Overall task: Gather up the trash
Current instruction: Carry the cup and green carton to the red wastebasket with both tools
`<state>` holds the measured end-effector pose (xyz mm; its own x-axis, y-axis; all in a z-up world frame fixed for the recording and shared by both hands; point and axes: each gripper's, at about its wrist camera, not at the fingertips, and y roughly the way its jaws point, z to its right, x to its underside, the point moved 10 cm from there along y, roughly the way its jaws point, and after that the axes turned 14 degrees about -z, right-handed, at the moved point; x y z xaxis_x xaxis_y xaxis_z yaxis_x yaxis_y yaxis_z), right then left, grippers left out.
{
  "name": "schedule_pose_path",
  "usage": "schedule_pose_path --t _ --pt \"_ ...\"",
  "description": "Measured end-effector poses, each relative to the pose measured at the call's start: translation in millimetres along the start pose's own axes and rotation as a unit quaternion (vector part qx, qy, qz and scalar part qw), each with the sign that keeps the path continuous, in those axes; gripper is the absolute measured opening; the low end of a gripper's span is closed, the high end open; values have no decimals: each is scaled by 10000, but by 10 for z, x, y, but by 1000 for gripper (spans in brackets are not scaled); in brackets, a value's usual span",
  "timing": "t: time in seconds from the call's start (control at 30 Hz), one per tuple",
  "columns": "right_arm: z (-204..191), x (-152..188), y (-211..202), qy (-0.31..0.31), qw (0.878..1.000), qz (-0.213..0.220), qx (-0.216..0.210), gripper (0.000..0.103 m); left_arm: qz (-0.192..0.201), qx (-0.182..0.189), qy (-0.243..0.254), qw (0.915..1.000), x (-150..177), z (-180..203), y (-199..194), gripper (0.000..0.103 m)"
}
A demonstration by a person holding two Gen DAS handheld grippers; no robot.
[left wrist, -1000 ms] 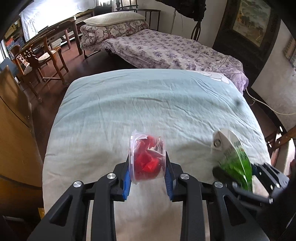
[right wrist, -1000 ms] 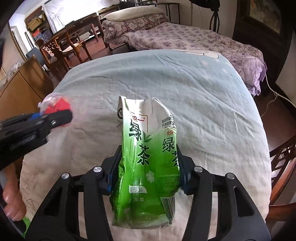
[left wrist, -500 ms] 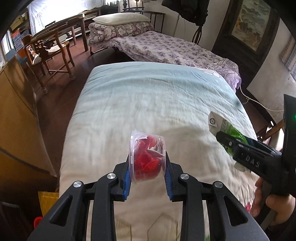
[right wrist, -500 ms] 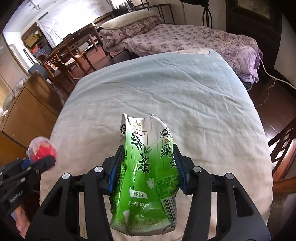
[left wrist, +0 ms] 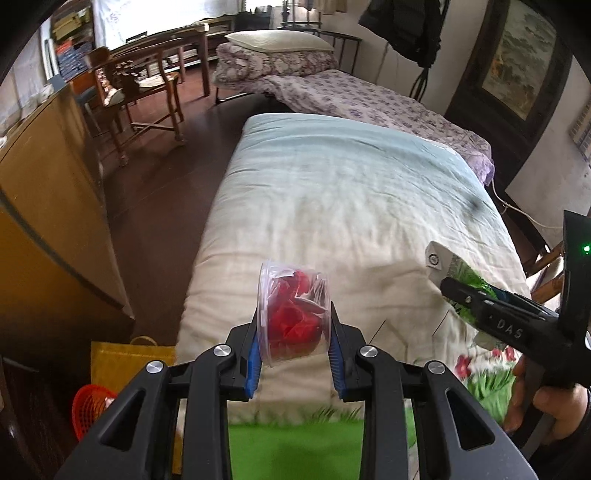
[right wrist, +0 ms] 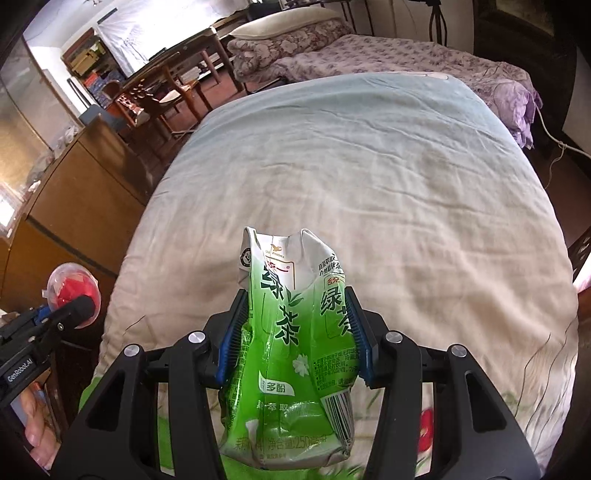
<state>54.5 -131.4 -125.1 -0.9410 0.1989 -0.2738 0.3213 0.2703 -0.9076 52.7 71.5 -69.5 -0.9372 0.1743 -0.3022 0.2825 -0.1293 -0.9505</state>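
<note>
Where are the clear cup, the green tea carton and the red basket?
clear cup (left wrist: 293, 314), left wrist view, its red-filled side.
green tea carton (right wrist: 291, 332), right wrist view, its printed front.
red basket (left wrist: 86, 408), left wrist view, its mesh wall.

Straight ahead of the tools lies a bed (left wrist: 351, 192) under a pale blue-and-cream quilt, with a second bed (left wrist: 369, 99) in purple floral cover beyond it, a white pillow (left wrist: 280, 38) at its head. To the left stands a wooden cabinet (left wrist: 48, 206) on the dark brown floor (left wrist: 162, 184); further ahead on that side are wooden chairs (left wrist: 136, 85) and a table. A framed painting (left wrist: 517, 55) hangs far right. Daylight comes through a white-curtained window (right wrist: 136, 33) ahead left
</note>
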Motion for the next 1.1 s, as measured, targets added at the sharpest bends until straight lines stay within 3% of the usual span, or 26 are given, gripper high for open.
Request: schedule_pose_path --t 0.2,0.43,0.7,0.87,1.1 --pt "-385 170 -78 -351 9991 -33 -247 50 108 -111 -208 9997 223 -281 -173 30" --pt "-1183 362 -175 -1140 9920 -110 -529 50 209 -178 -504 9984 489 -674 -328 30" --pt "-2283 697 -89 -2213 9707 -506 -782 50 277 -323 -1033 9937 863 -1317 -434 30" --pt "-2975 964 91 -2857 9508 -827 -861 50 161 -456 -1714 9840 1292 -1984 -429 30" --pt "-3840 1445 597 -3512 9183 -1559 -950 50 -287 -665 -2741 9590 1991 -2948 -209 30"
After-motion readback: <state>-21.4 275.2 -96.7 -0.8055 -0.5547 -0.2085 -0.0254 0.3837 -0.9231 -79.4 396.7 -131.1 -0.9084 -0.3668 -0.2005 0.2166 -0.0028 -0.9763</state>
